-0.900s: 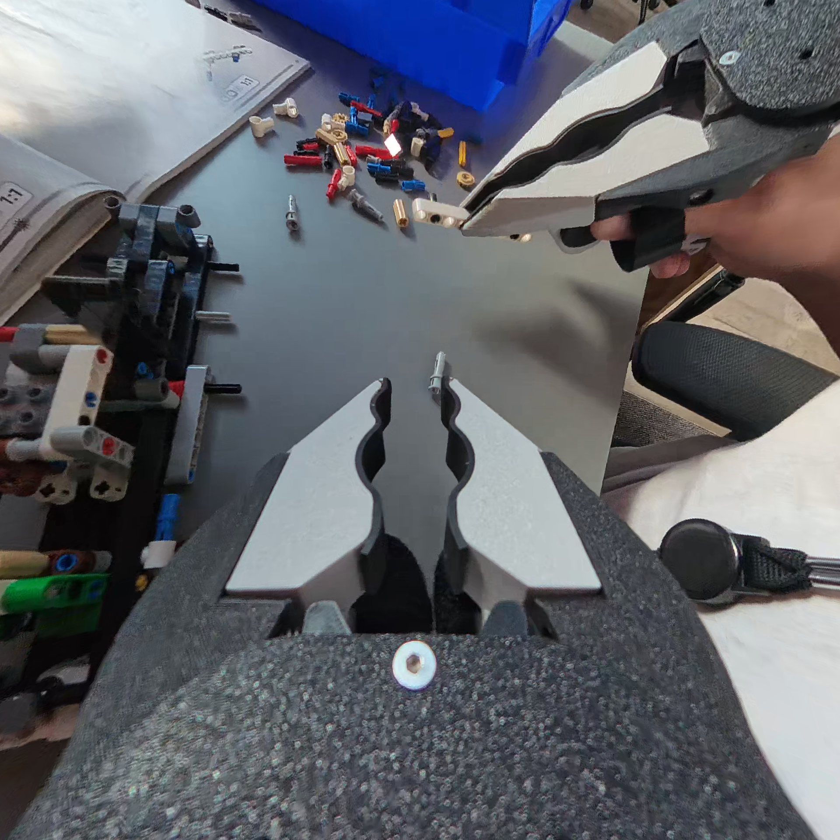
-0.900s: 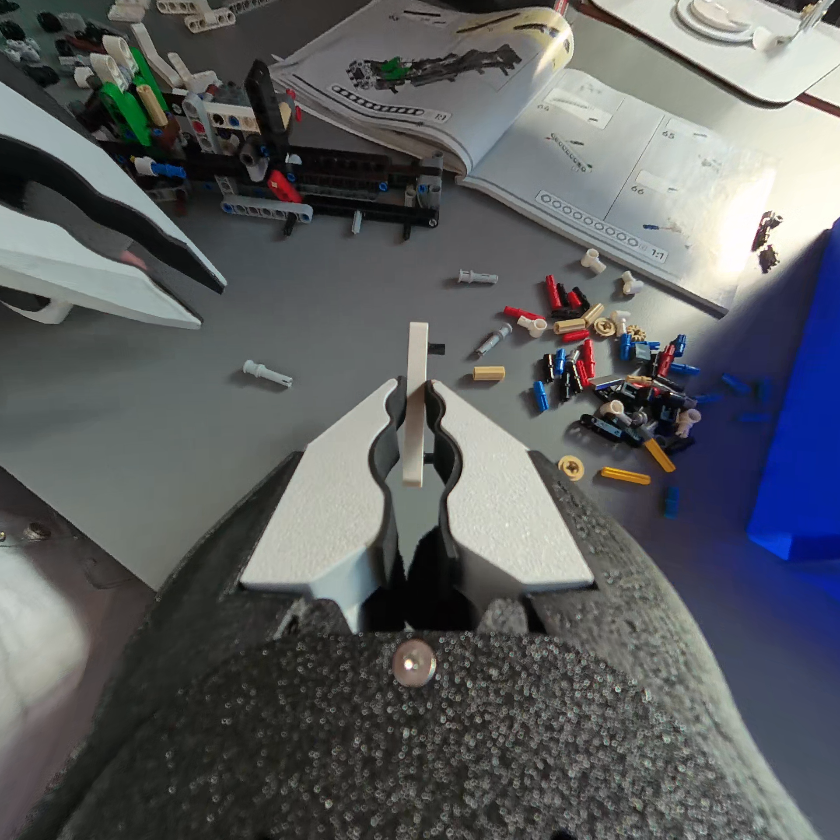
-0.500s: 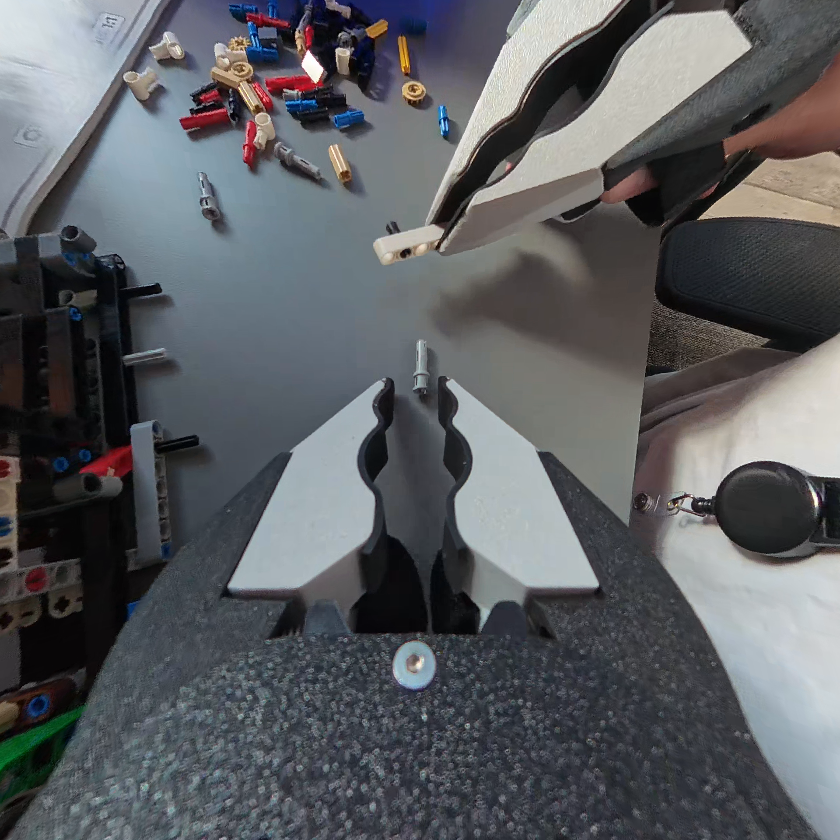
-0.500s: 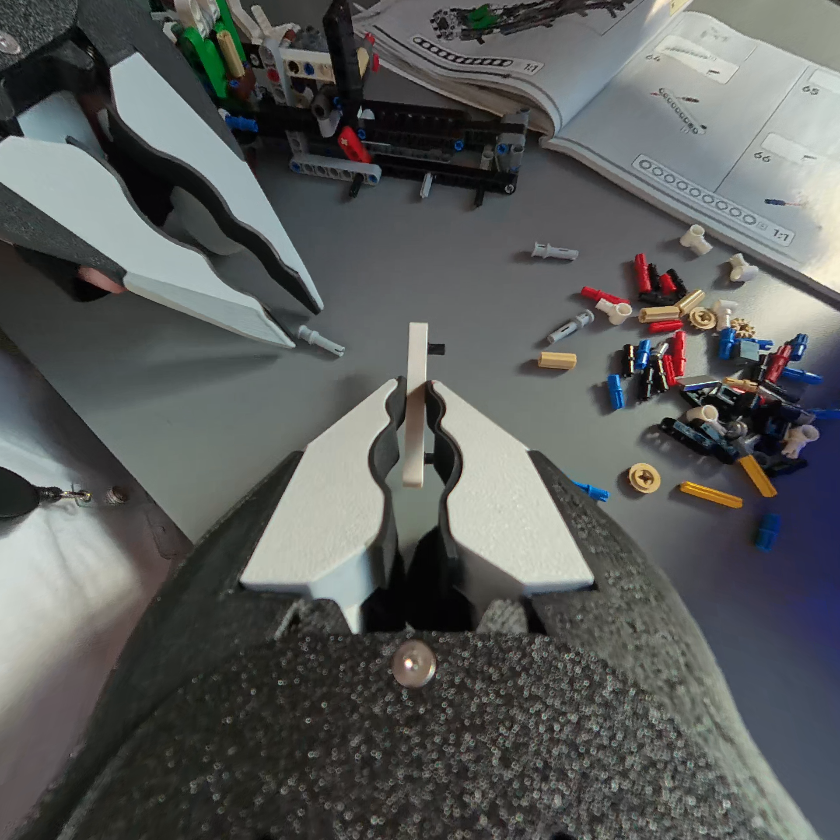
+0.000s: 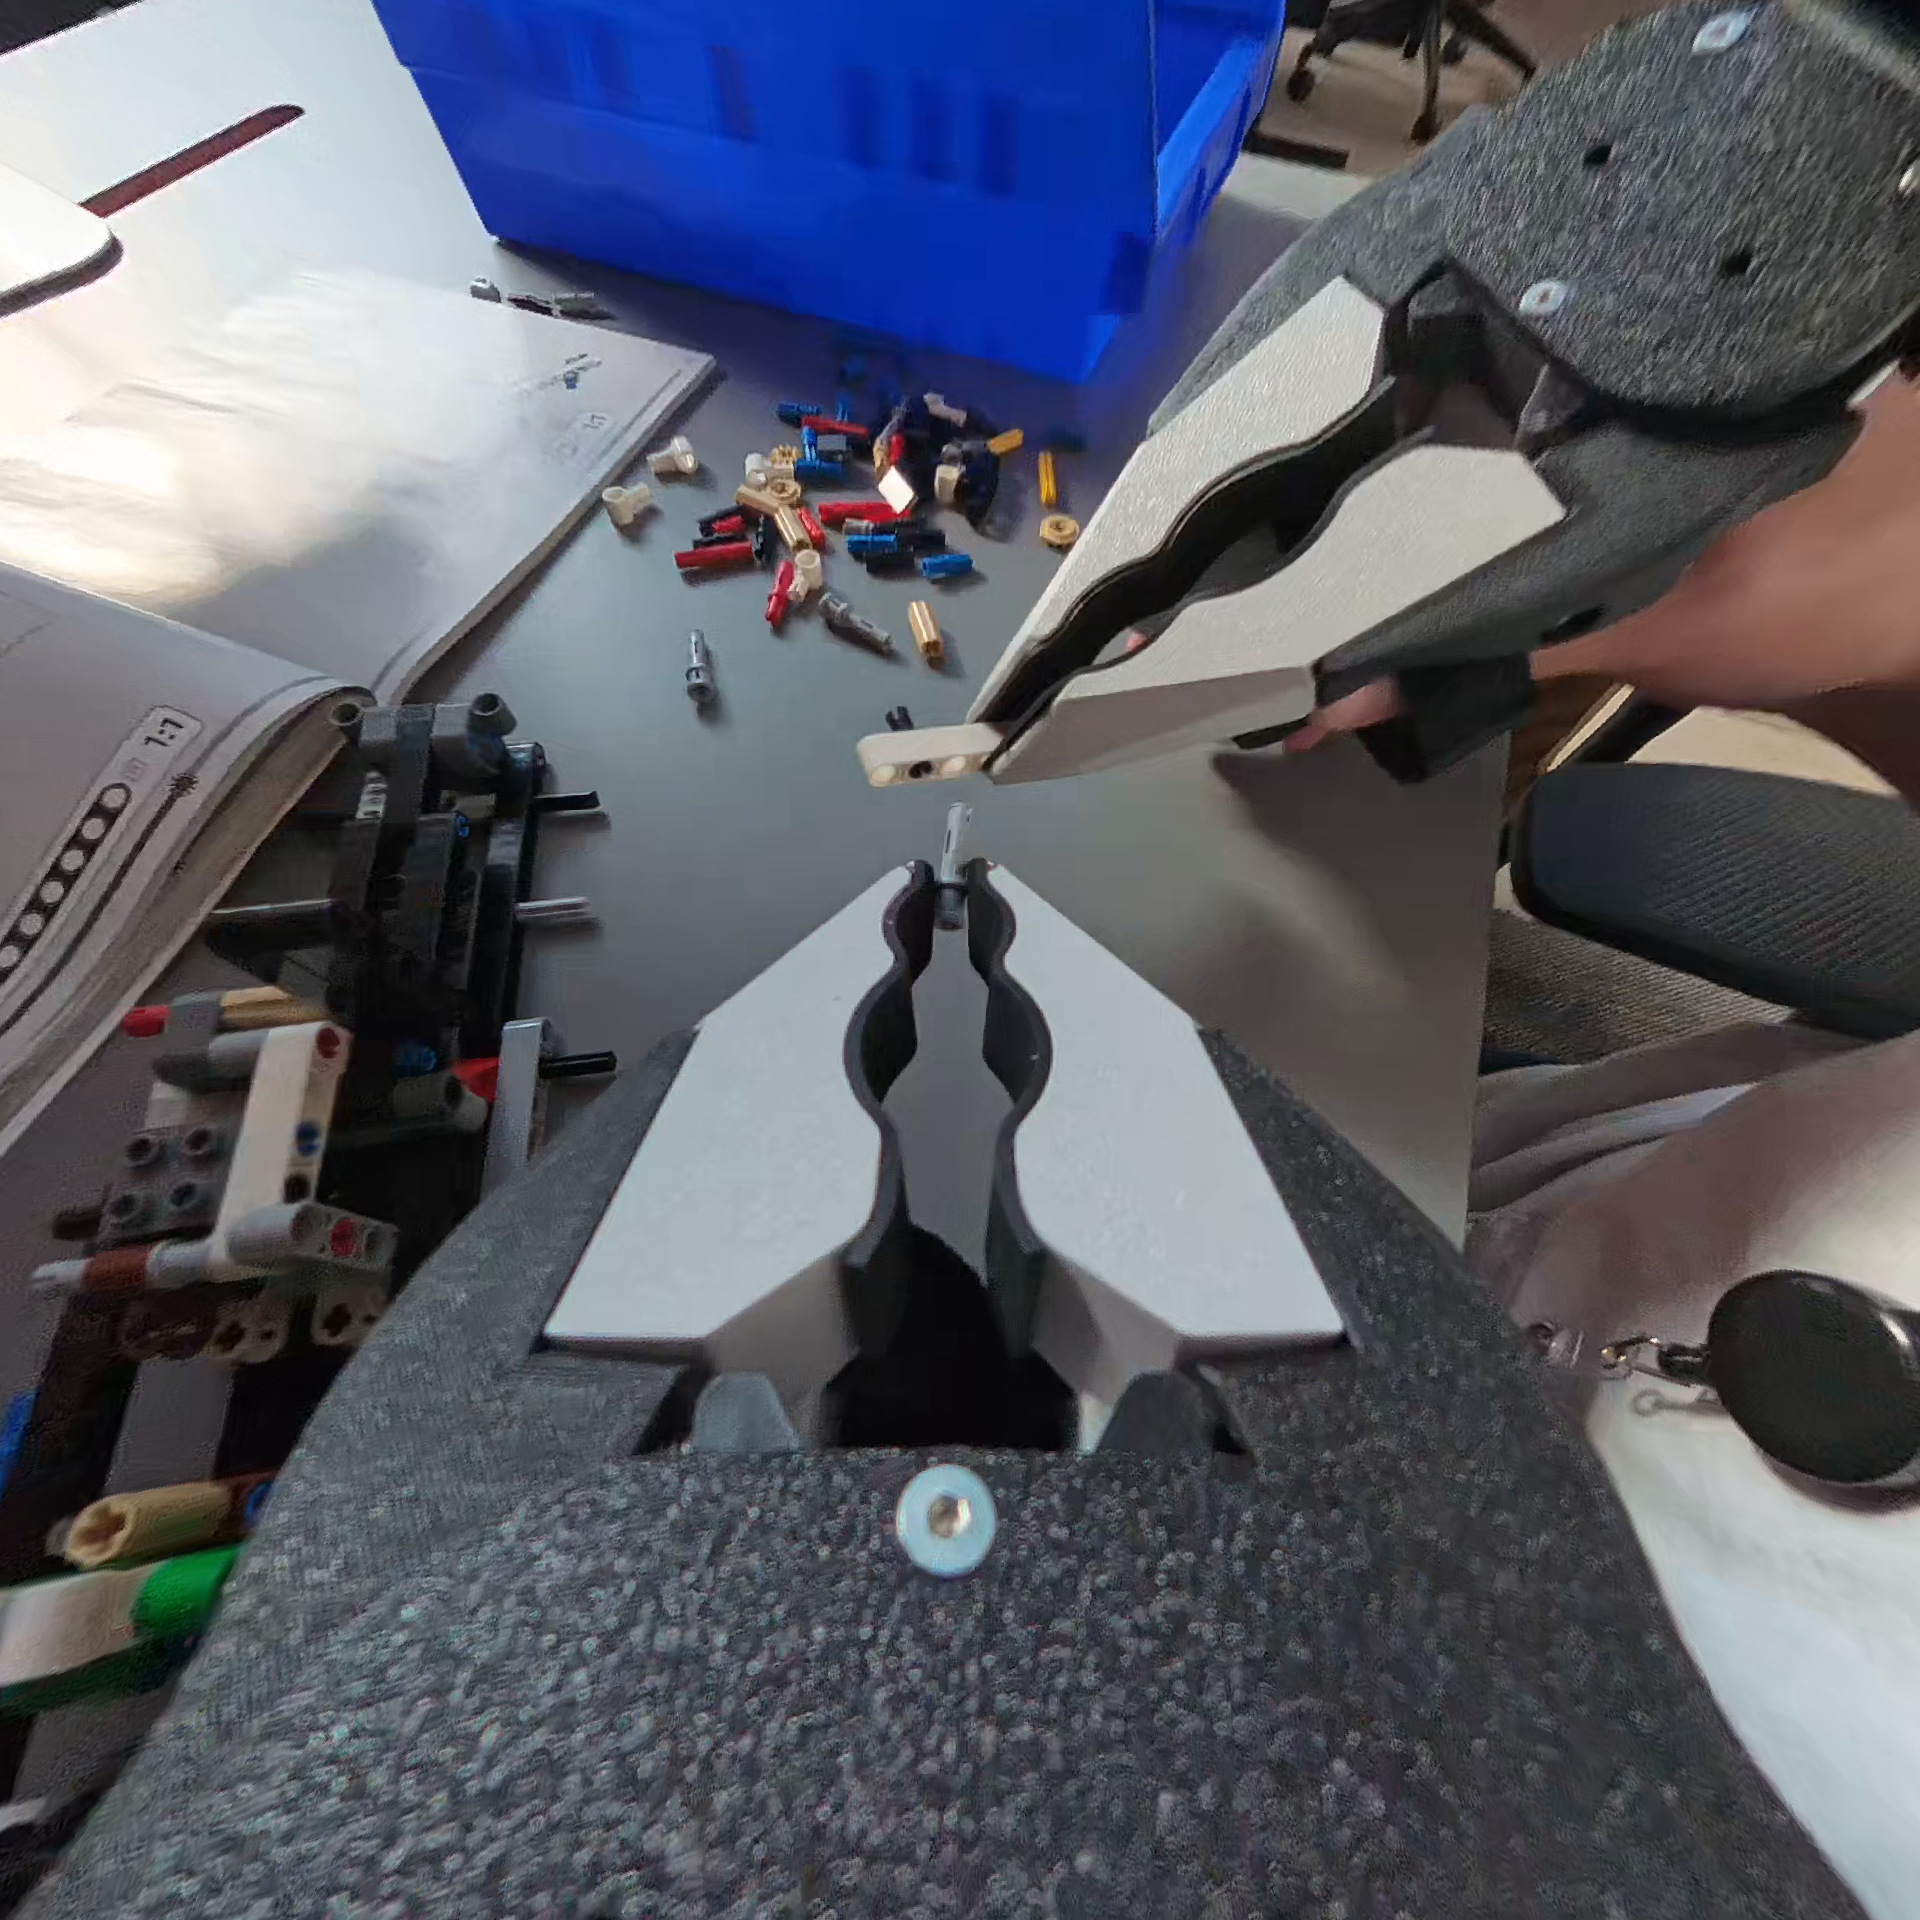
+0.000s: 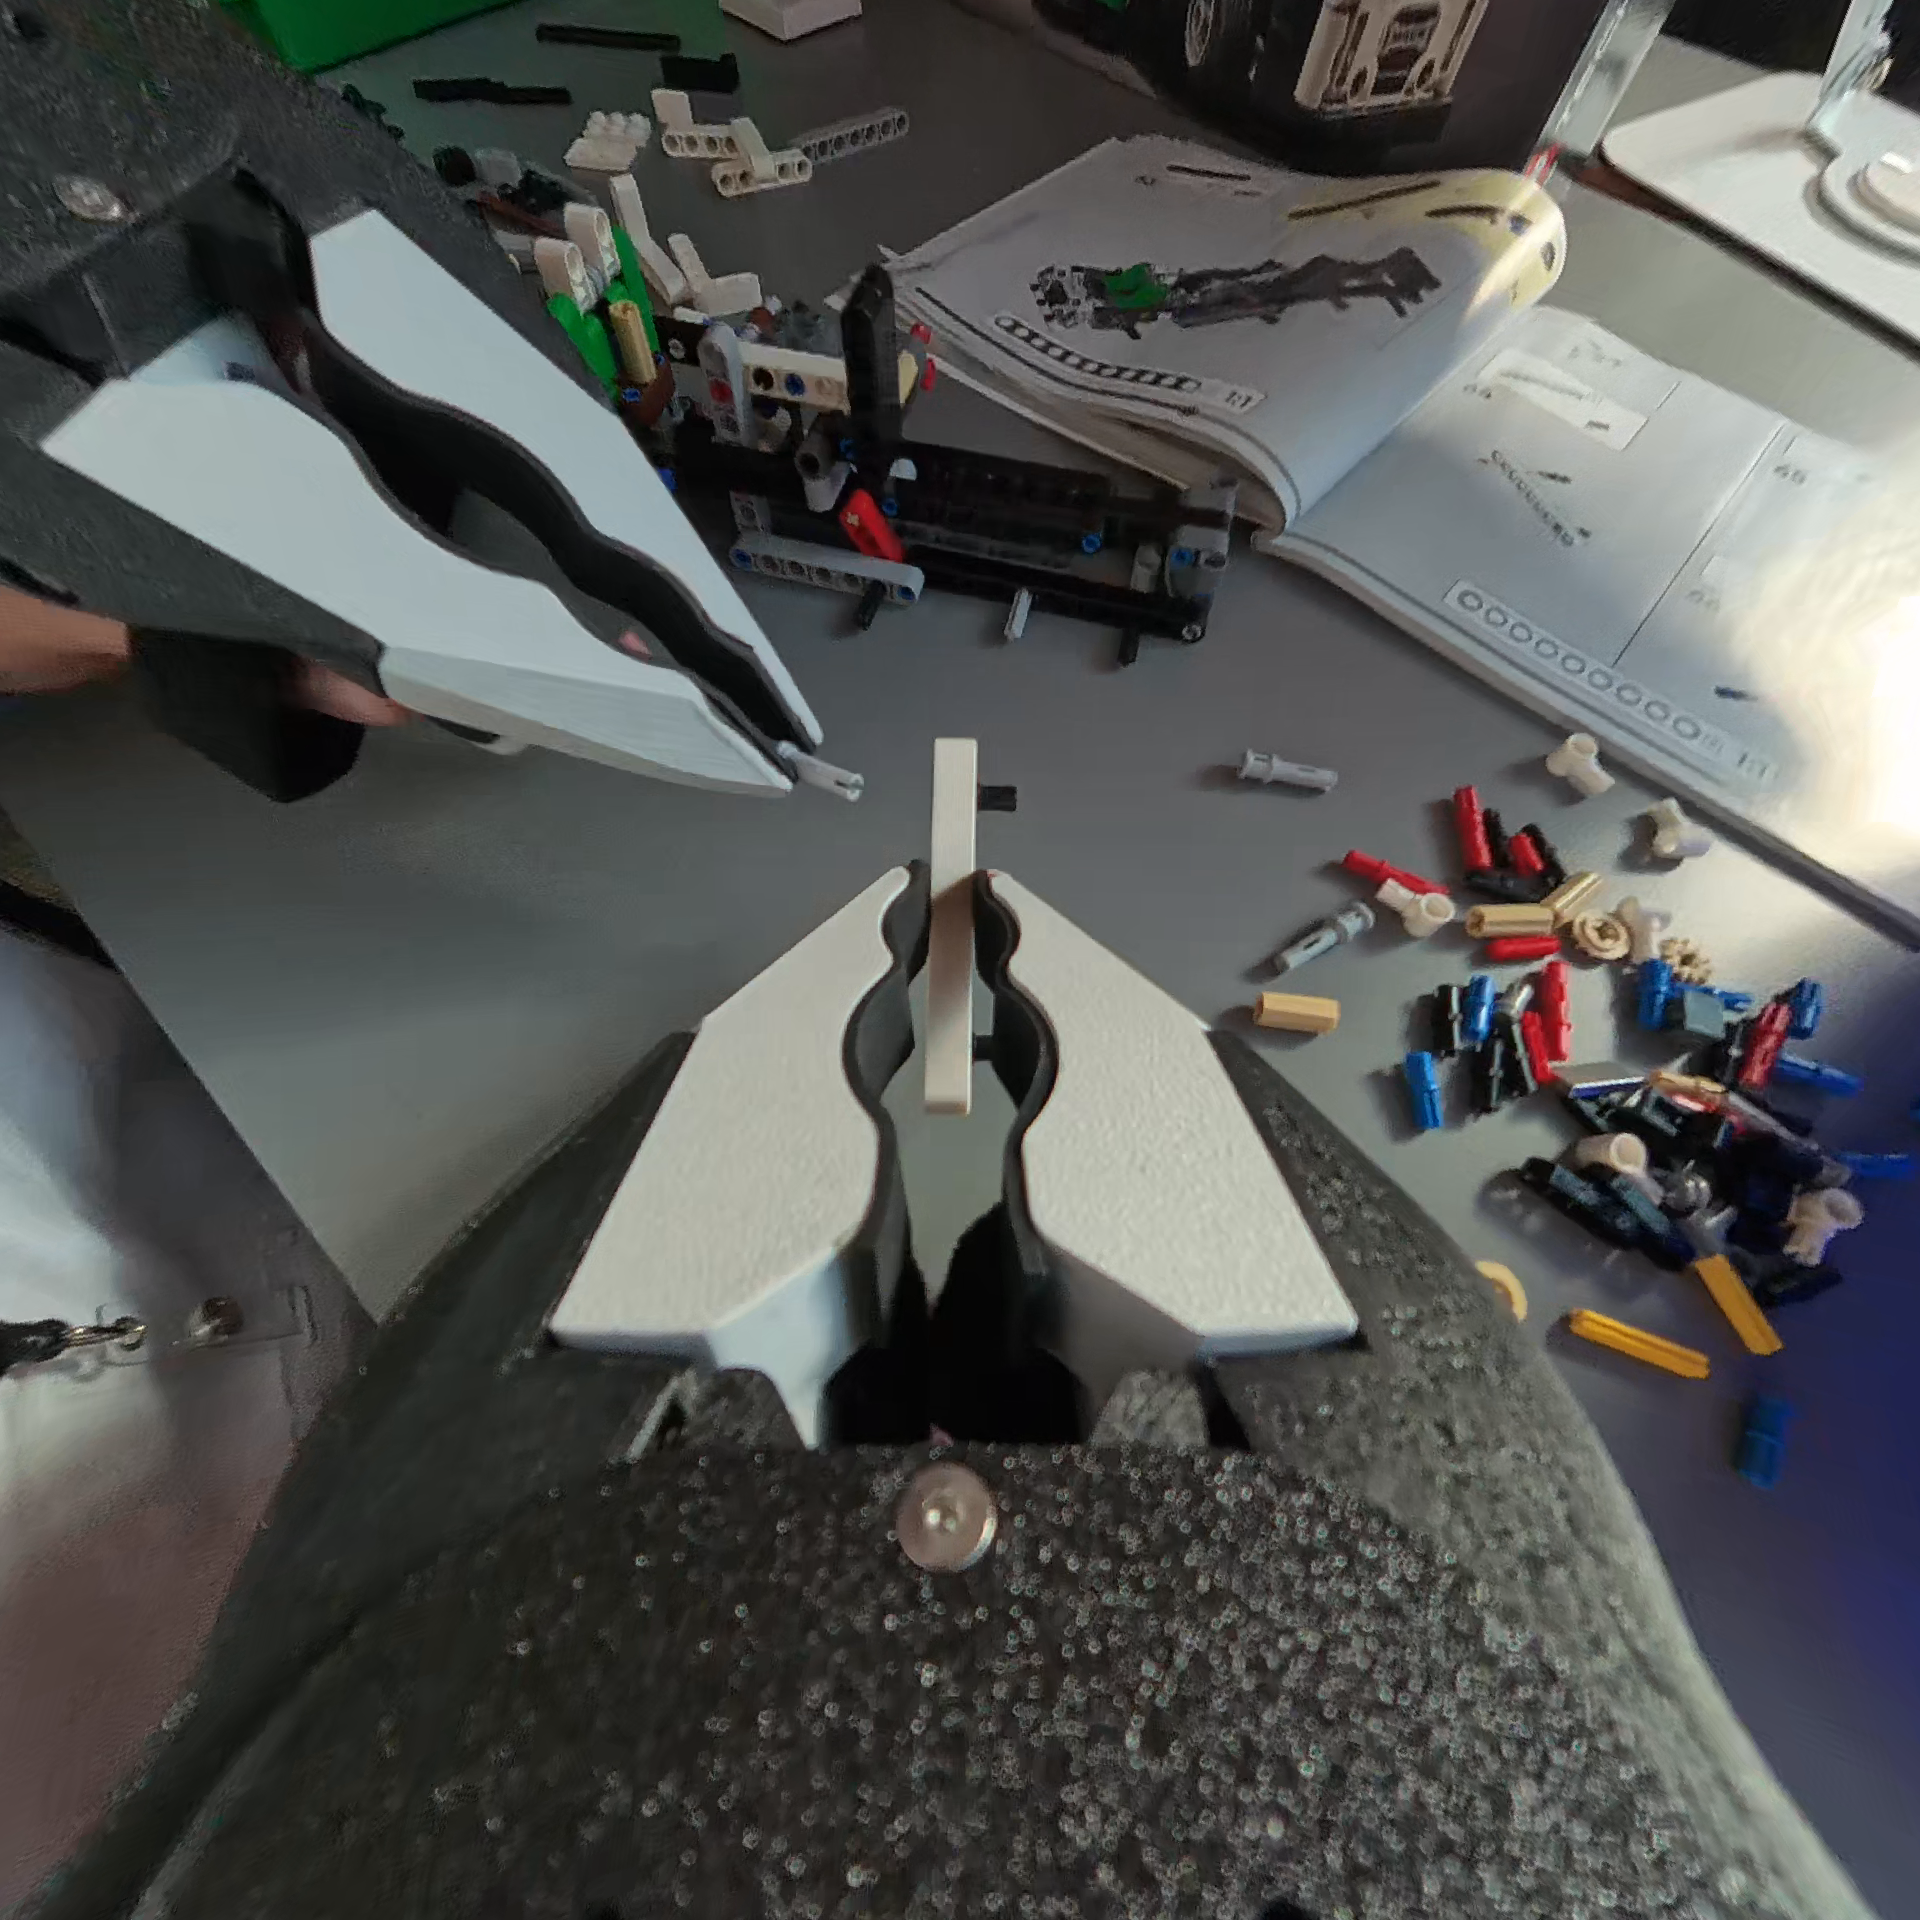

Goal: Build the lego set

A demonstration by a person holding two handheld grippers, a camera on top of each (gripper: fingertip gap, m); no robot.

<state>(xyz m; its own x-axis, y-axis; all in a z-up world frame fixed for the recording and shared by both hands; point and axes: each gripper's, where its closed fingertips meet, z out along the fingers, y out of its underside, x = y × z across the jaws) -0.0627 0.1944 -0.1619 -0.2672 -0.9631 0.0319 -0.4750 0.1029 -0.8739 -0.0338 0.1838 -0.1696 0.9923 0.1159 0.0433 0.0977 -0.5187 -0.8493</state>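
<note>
My left gripper (image 5: 948, 871) is shut on a small grey pin (image 5: 954, 847) that points forward out of the tips. My right gripper (image 6: 951, 875) is shut on a white beam (image 6: 954, 935), held edge-up, with a black pin (image 6: 1000, 797) stuck in its far end. In the left wrist view the right gripper (image 5: 1000, 729) holds the beam (image 5: 925, 753) just above and beyond the grey pin's tip. In the right wrist view the left gripper (image 6: 792, 756) and its grey pin (image 6: 828, 773) sit just left of the beam's far end, a small gap apart.
A partly built black model (image 5: 416, 883) (image 6: 935, 499) lies beside an open instruction booklet (image 5: 312, 468) (image 6: 1351, 395). A pile of small coloured pins (image 5: 862, 509) (image 6: 1621, 1049) lies near a blue bin (image 5: 831, 156). A loose grey pin (image 6: 1284, 771) lies on the grey table (image 5: 1247, 987). My left and right fingertips are right by each other.
My left gripper has closed on the grey pin that lay on the table and lifted it. The pin and the white beam in my right gripper have come close together.
</note>
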